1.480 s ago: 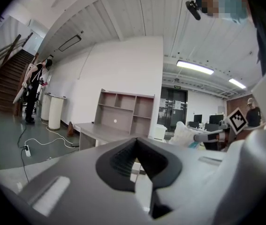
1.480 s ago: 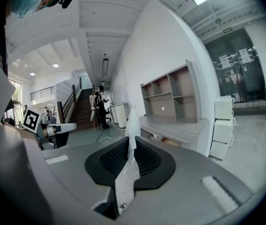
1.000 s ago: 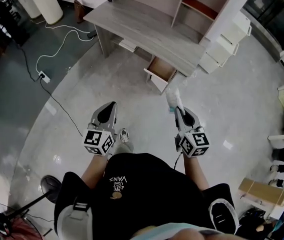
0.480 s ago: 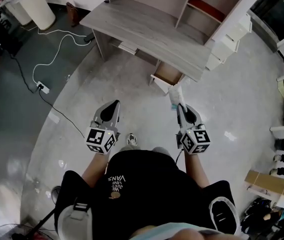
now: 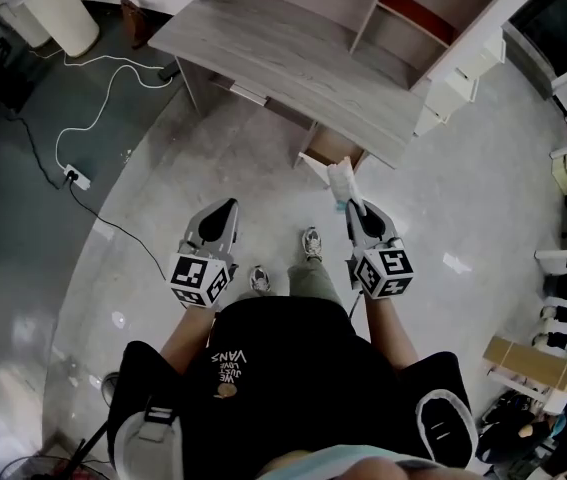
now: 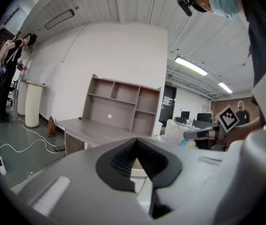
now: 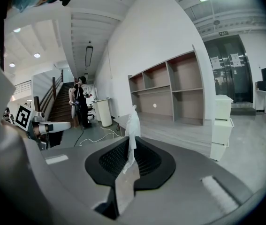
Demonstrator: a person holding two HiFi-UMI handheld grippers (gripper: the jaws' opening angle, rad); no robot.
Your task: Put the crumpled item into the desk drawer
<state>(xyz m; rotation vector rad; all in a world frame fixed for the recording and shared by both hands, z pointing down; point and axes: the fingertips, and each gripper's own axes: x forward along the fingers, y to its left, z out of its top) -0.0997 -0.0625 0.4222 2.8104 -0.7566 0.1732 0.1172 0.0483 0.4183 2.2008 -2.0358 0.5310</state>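
Observation:
The crumpled white item (image 5: 340, 180) sticks out of my right gripper (image 5: 351, 206), which is shut on it; in the right gripper view the crumpled item (image 7: 133, 123) stands up between the closed jaws of the right gripper (image 7: 129, 143). It hangs just short of the open desk drawer (image 5: 330, 149), pulled out from under the grey wooden desk (image 5: 263, 53). My left gripper (image 5: 227, 206) is level with the right, to its left, over bare floor. The left gripper (image 6: 136, 140) has its jaws closed and empty. The crumpled item (image 6: 174, 131) also shows from the left gripper view.
A shelf unit (image 5: 403, 3) sits on the desk. A white drawer cabinet (image 5: 453, 93) stands right of it. A white bin (image 5: 58, 8) and a cable with power strip (image 5: 76, 178) lie at left. The person's feet (image 5: 310, 243) are between the grippers. A cardboard box (image 5: 531, 364) lies at right.
The person has stepped toward the desk, so both grippers are nearer the open drawer. The right gripper still grips the crumpled item; the left stays closed.

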